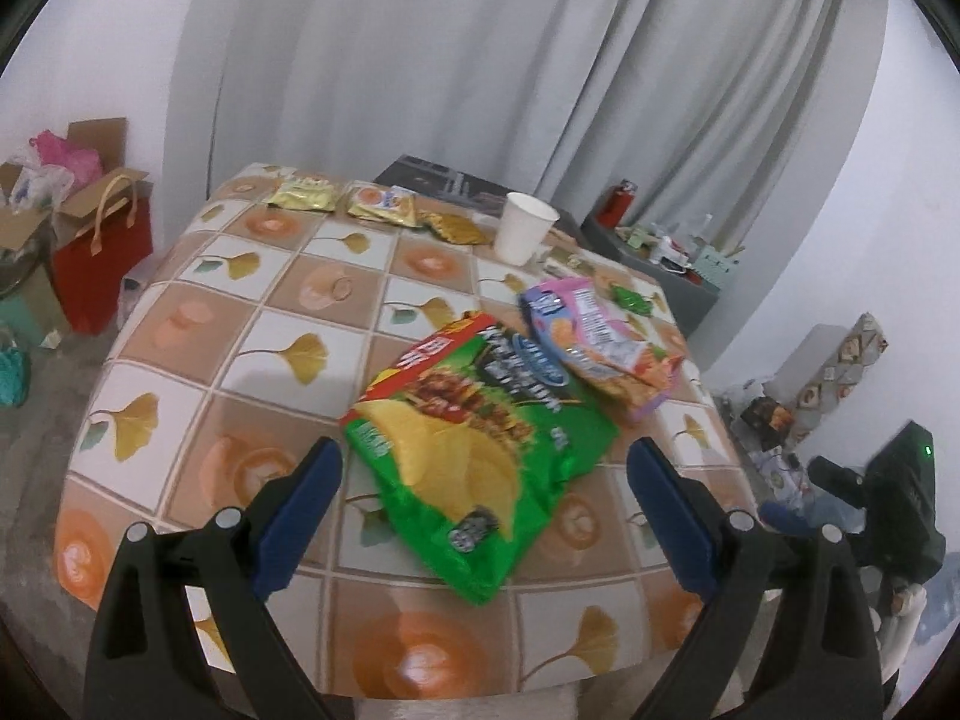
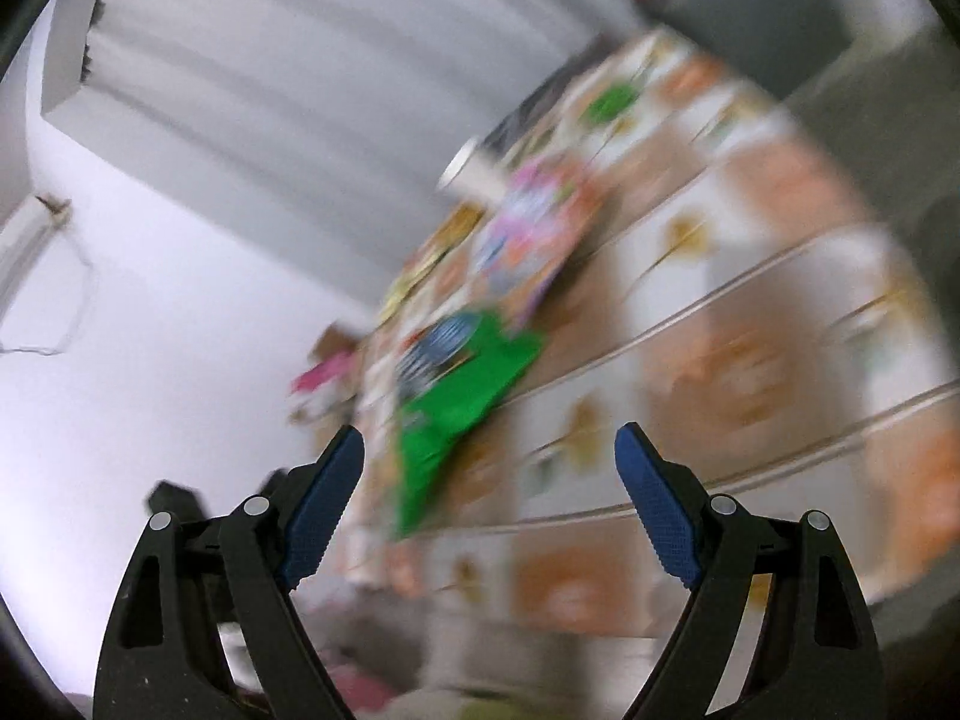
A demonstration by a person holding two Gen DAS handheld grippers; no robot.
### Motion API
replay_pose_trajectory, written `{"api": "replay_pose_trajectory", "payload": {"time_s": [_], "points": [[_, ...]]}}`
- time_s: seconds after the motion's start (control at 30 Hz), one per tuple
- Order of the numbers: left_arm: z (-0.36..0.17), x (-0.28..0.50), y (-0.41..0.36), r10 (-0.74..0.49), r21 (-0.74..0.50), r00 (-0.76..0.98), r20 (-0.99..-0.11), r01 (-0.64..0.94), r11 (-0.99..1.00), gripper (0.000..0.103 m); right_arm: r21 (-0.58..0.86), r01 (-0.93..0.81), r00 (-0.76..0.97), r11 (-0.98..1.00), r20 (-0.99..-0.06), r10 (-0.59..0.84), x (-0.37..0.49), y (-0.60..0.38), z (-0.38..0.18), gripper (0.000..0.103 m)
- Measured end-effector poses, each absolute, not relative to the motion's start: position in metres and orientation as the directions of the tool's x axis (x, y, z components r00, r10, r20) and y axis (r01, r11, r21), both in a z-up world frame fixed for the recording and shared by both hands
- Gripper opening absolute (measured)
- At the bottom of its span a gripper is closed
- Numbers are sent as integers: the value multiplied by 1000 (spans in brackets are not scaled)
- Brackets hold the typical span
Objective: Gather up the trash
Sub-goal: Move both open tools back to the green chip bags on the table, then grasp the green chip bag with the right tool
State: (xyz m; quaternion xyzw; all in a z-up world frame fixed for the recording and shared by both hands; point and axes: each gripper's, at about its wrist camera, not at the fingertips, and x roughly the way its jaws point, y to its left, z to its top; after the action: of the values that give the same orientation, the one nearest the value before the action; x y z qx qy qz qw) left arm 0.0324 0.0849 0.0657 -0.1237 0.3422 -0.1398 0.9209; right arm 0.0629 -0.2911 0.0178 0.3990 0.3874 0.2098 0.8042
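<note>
A green chip bag [image 1: 474, 450] lies flat on the patterned table [image 1: 198, 360], its near end between the spread fingers of my left gripper [image 1: 486, 468], which stands open above it. Beside it on the right lies a pink snack bag [image 1: 600, 342]. At the far edge are a white paper cup [image 1: 522, 228], two yellow wrappers [image 1: 300, 195] [image 1: 381, 204], a gold wrapper [image 1: 453, 228] and a small green wrapper [image 1: 630, 297]. The right wrist view is blurred and tilted: my right gripper [image 2: 489, 450] is open and empty, with the green chip bag [image 2: 456, 396], pink snack bag [image 2: 534, 228] and cup [image 2: 468, 171] ahead.
A red paper bag [image 1: 102, 264] and open cardboard boxes [image 1: 36, 204] with plastic bags stand on the floor at the left. A grey cabinet [image 1: 672, 276] with clutter sits behind the table on the right. Grey curtains [image 1: 480, 60] hang at the back. Dark objects [image 1: 894, 492] lie on the floor at right.
</note>
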Motion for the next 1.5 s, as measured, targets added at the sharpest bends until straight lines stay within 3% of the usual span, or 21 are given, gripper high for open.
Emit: {"api": "replay_pose_trajectory", "payload": {"time_s": [0.17, 0.23, 0.3, 0.6, 0.77, 0.93, 1.03, 1.5], "points": [[62, 27, 93, -303, -286, 744, -596, 157, 945, 94, 855, -16, 479, 518, -448, 755, 106, -226, -17, 75], [62, 25, 97, -296, -286, 748, -593, 148, 947, 94, 857, 7, 442, 515, -464, 768, 117, -207, -28, 68], [62, 26, 100, -293, -289, 752, -590, 142, 947, 94, 855, 13, 433, 519, -473, 767, 124, -194, -32, 54], [61, 25, 109, -291, -304, 754, -589, 127, 944, 94, 864, 47, 459, 501, -464, 758, 148, -163, -32, 52], [61, 23, 110, -290, -309, 755, -587, 122, 943, 94, 862, 112, 462, 495, -486, 742, 157, -159, -41, 31], [60, 22, 110, -286, -307, 754, -592, 117, 945, 94, 872, 144, 477, 468, -475, 739, 159, -166, -42, 25], [60, 22, 111, -286, -308, 755, -590, 117, 944, 94, 885, 190, 454, 425, -463, 761, 160, -167, -57, 4], [67, 47, 114, -263, -309, 765, -587, 88, 947, 94, 907, 112, 368, 407, -418, 831, 145, -181, -46, 5]]}}
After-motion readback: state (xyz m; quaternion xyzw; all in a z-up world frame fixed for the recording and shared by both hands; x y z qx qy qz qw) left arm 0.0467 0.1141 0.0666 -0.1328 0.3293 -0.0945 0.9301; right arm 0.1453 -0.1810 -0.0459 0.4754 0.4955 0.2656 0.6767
